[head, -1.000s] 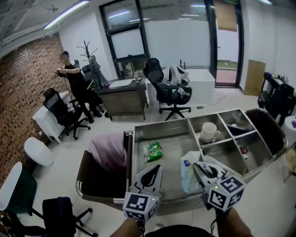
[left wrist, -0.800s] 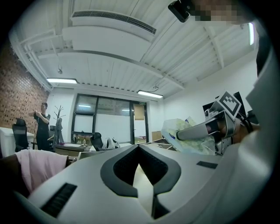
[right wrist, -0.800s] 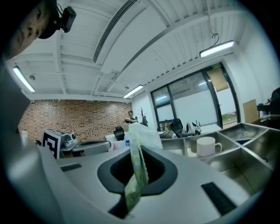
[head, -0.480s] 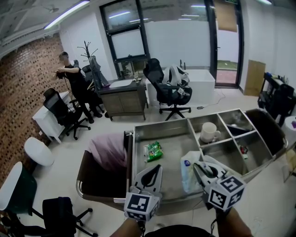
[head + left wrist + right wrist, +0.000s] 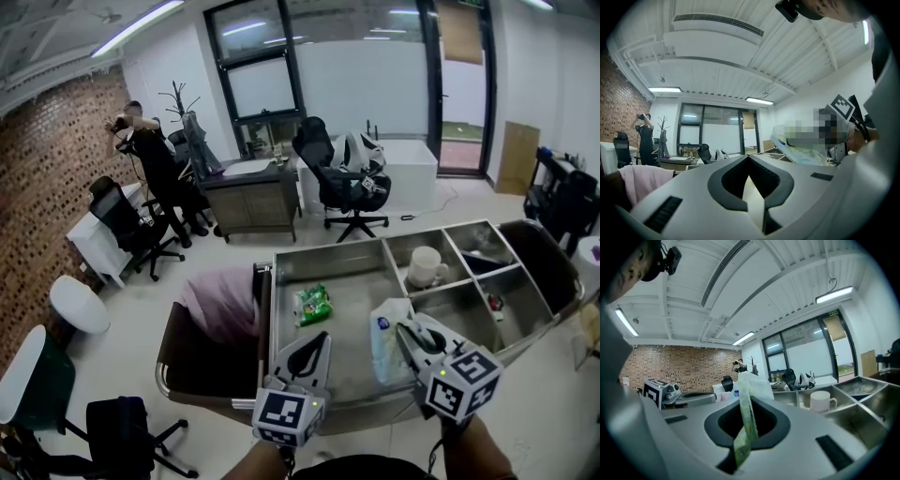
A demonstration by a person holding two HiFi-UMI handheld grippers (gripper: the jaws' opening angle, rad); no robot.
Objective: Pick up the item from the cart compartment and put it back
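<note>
1 packet (image 5: pixel 749 427) inside right claw (image 5: pixel 405 331)

Cart (image 5: pixel 323 262): bare grey steel. Packet (image 5: pixel 310 305) in its big compartment: green with white print. Mug (image 5: pixel 427 267): plain white. Bag (image 5: pixel 384 349) at the cart's near edge: milky-clear, with a blue patch and a yellow-green edge. Cloth (image 5: pixel 220 305) off the cart's left edge: pale pink. Left gripper (image 5: pixel 319 339) and right gripper (image 5: pixel 403 330): light grey with black pads. Their cubes have black-and-white square markers.

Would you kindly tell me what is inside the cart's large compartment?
A green packet lies on its floor. The pale bag in the right claw hides the floor beneath.
</note>
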